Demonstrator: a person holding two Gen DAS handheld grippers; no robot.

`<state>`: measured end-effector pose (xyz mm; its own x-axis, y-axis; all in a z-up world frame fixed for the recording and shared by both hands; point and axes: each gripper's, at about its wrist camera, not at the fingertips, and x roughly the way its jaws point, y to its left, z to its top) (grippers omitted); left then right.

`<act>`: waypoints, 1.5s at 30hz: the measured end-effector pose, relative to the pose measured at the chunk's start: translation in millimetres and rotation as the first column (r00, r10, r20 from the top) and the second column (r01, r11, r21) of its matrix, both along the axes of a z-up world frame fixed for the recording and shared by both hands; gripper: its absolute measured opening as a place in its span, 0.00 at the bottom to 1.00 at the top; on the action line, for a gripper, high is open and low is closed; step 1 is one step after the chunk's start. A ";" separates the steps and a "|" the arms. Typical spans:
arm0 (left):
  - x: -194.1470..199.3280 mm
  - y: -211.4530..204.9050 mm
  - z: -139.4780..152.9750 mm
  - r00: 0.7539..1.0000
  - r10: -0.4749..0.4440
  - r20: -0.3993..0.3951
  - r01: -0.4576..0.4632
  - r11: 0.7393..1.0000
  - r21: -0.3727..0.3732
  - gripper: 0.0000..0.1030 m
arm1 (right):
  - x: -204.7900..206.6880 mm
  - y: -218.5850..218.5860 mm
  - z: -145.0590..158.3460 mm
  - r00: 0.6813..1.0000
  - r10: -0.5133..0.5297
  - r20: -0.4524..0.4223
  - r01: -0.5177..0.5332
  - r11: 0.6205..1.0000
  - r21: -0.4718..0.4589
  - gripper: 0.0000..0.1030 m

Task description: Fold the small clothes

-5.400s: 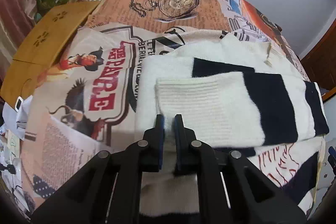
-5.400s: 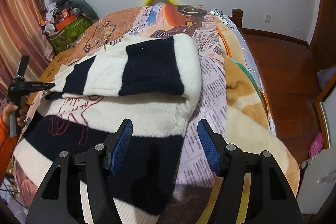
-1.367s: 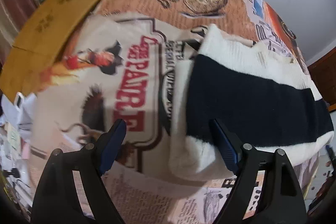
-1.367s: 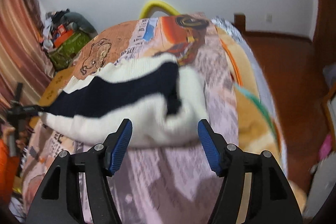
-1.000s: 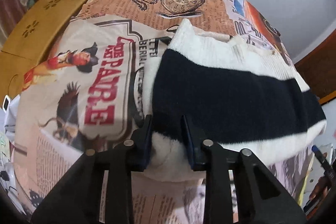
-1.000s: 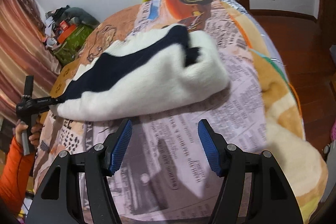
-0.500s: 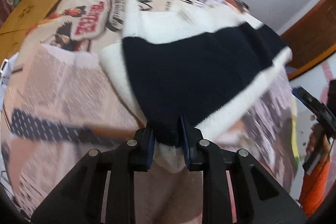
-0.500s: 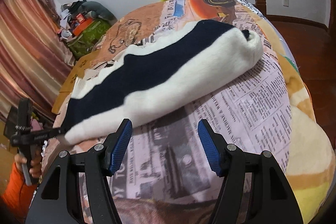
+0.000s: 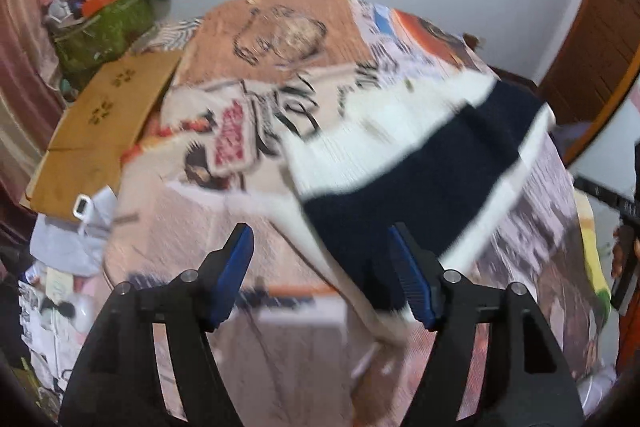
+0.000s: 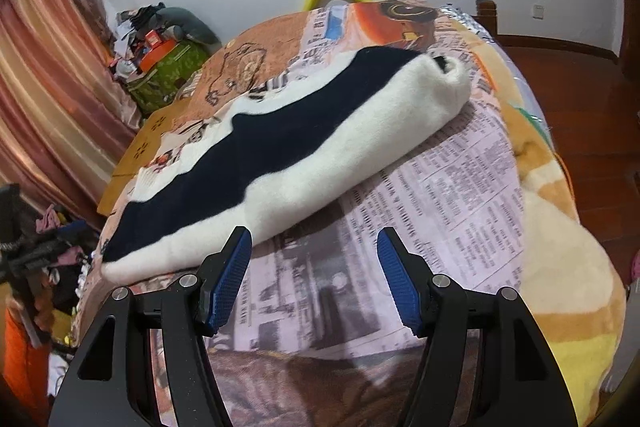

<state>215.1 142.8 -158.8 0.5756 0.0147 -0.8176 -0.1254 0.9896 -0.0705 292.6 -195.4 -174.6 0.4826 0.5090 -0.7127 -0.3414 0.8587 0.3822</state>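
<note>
The folded white-and-navy sweater (image 10: 288,147) lies mid-frame across the newsprint-patterned bed blanket (image 10: 460,187), whose writing seems too blurred to read; left gripper (image 9: 320,267), just opened, and right gripper (image 10: 314,267) both gape empty

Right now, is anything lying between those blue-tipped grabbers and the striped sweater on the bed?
Nothing visible. Only bare printed blanket lies between the open right gripper and the folded sweater. The left gripper, whose jaws have just been opening, has the sweater's near edge between its fingers, unpinched.

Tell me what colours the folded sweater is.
White with a broad navy stripe, clearest in the right wrist view: sweater.
</note>
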 end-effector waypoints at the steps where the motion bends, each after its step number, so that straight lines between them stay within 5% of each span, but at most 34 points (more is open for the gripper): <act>1: 9.1 7.2 2.4 1.000 0.009 0.008 -0.009 1.000 -0.001 0.67 | 1.4 -1.6 -0.3 1.000 -0.009 0.000 0.009 1.000 0.003 0.63; 7: 89.1 32.9 -13.2 0.999 -0.014 -0.037 0.014 1.000 -0.025 0.67 | 15.9 -8.3 -9.7 0.998 -0.057 -0.012 0.057 0.998 0.004 0.64; 17: 169.1 19.5 -111.2 0.971 -0.099 -0.220 0.080 0.992 -0.097 0.69 | 63.5 -19.8 -23.9 0.988 -0.148 -0.039 0.148 0.989 -0.001 0.64; 24: 145.8 11.6 -118.5 0.975 -0.161 -0.152 0.153 0.986 -0.063 0.61 | 94.4 -18.4 -29.4 0.986 -0.159 -0.048 0.162 0.984 0.076 0.67; 29: 125.3 8.9 -113.7 0.975 -0.159 -0.157 0.158 0.987 -0.020 0.56 | 115.6 4.6 -36.3 0.994 -0.065 -0.083 0.072 0.994 0.077 0.41; 35: 95.4 13.0 -111.7 0.971 -0.122 -0.206 0.125 0.992 0.001 0.52 | 140.4 51.3 -18.3 0.998 0.063 -0.029 -0.063 0.998 0.021 0.31; 40: 62.1 11.8 -111.9 0.964 -0.095 -0.249 0.081 0.995 -0.063 0.49 | 158.7 95.0 -8.1 0.987 0.158 0.032 -0.157 0.987 -0.047 0.31; 45: 39.8 -0.6 -107.9 0.960 -0.101 -0.262 0.069 0.990 -0.126 0.47 | 153.5 111.4 -7.7 0.984 0.178 -0.005 -0.177 0.981 -0.080 0.48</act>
<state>254.9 142.2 -266.7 0.3310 -0.1273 -0.9350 -0.0710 0.9847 -0.1592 446.1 -84.0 -182.3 0.3915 0.5285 -0.7533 -0.4921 0.8120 0.3139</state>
